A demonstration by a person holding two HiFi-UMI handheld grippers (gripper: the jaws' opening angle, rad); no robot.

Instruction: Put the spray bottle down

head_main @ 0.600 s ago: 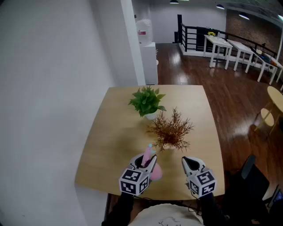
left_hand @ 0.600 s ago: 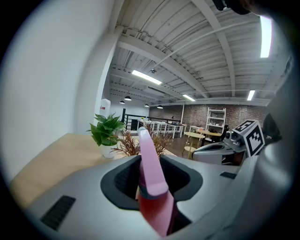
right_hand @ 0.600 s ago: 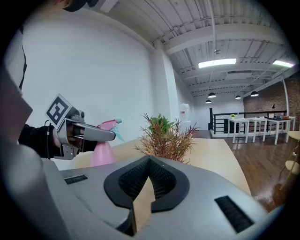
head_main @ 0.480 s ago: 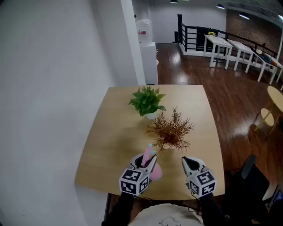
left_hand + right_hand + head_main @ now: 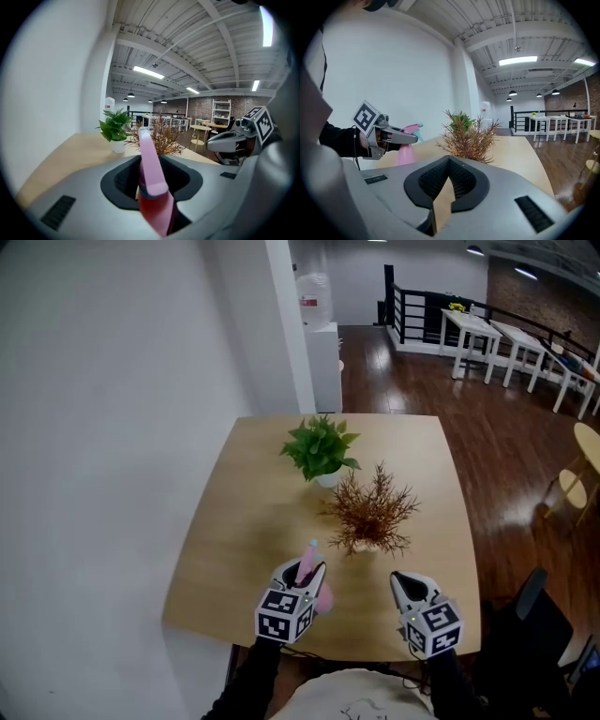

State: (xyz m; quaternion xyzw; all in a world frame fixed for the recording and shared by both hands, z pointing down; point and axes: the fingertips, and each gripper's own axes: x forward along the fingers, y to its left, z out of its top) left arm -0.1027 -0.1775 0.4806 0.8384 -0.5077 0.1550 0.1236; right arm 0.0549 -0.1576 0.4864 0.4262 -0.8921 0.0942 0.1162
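Putting down the bottle, seen just before release. The left gripper (image 5: 308,570) holds the pink bottle (image 5: 153,190) upright, its jaws closed on the body and the nozzle sticking up above them. The bottle is near the table's (image 5: 239,521) front edge, left of its middle. Its base is low over the wood, or already on it; no view shows which. The right gripper (image 5: 406,581) hangs beside it over the same edge, toward the front right corner. Its jaws stand at a narrow gap with nothing between them. A green plant (image 5: 321,447) stands toward the far edge, and a dry plant (image 5: 371,513) stands at the table's middle, just beyond the bottle but apart from it. The step in hand is probably the final lowering. Next, the base should settle flat on the table. Then the left jaws should part, and the gripper should draw back toward the front edge without tipping the bottle or brushing the dry plant.
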